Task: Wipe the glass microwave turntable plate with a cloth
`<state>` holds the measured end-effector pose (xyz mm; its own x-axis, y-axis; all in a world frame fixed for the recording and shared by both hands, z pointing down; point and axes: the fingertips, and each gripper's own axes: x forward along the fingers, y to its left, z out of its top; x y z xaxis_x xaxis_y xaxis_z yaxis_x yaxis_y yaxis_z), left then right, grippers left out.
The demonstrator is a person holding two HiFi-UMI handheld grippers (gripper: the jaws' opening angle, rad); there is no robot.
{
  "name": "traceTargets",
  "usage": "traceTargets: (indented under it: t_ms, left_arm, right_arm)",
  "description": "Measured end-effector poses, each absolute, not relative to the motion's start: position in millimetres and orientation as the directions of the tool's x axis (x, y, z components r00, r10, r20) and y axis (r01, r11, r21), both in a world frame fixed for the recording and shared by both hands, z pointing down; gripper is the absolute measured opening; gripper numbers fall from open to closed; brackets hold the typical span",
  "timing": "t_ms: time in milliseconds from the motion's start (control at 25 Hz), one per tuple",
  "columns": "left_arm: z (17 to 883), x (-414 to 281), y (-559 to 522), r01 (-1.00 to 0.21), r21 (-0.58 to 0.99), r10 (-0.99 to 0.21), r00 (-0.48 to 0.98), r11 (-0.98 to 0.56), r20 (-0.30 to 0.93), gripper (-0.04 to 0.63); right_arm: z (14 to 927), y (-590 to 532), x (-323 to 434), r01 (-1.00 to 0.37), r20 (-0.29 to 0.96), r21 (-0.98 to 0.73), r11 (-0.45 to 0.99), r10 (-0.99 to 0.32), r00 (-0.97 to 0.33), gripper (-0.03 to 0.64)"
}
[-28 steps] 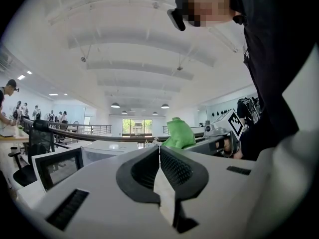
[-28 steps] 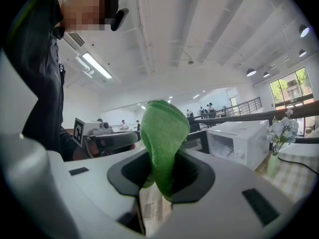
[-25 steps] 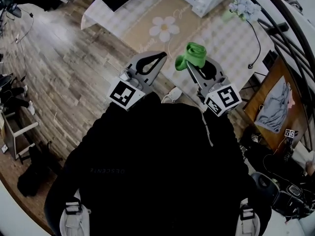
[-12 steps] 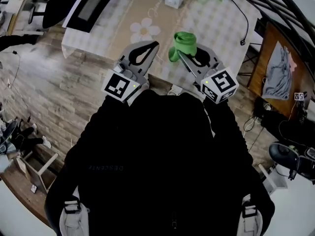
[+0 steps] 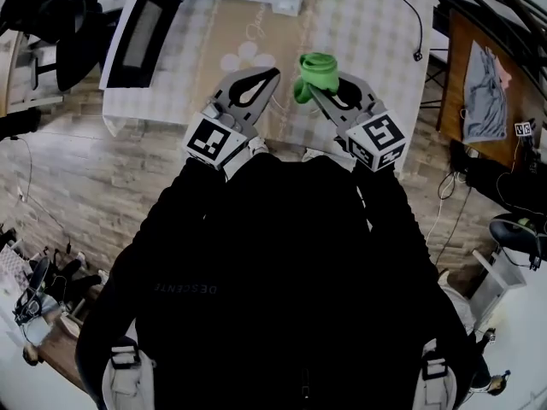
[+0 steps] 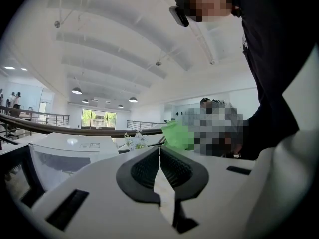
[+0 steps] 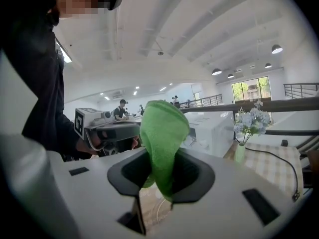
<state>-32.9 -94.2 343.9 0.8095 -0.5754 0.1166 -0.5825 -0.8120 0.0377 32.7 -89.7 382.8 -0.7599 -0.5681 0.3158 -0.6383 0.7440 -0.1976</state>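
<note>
Head view shows the left gripper (image 5: 272, 75) and right gripper (image 5: 313, 90) by the tabletop (image 5: 376, 32), left gripper view shows jaws shut on nothing, and right gripper view shows jaws pinching the cloth (image 7: 162, 128), likely soft and light, at its fold; no plate shows.

Under me runs a grey-brown plank floor (image 5: 68, 178), and ahead stands my worktop (image 5: 376, 49) under a pale checked cover with a daisy print (image 5: 248, 58). Overhead, a white beamed ceiling (image 6: 114, 49) carries round pendant lamps (image 6: 76, 90). A bright window (image 6: 98, 118) glows on the far wall beyond a dark rail (image 6: 75, 130).
</note>
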Motion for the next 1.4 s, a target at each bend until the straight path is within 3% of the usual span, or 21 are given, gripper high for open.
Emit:
traceTargets:
  t_ms: [640,1400]
  left_arm:
    - [400.1,-51.3,-123.2,-0.550,0.072,-0.541,0.834,-0.832,0.112,0.021]
    - [508.5,-71.8,-171.2,-0.658,0.139,-0.616,0.746,-0.740,0.255,0.021]
  right_arm:
    - [497.0,-146.2,0.0,-0.682,0.581,-0.162,0.713,-0.490,-0.650,0.121]
    - [622.1,-191.2,-19.6,-0.697,0.768,-0.033,0.716,-0.428,-0.476,0.123]
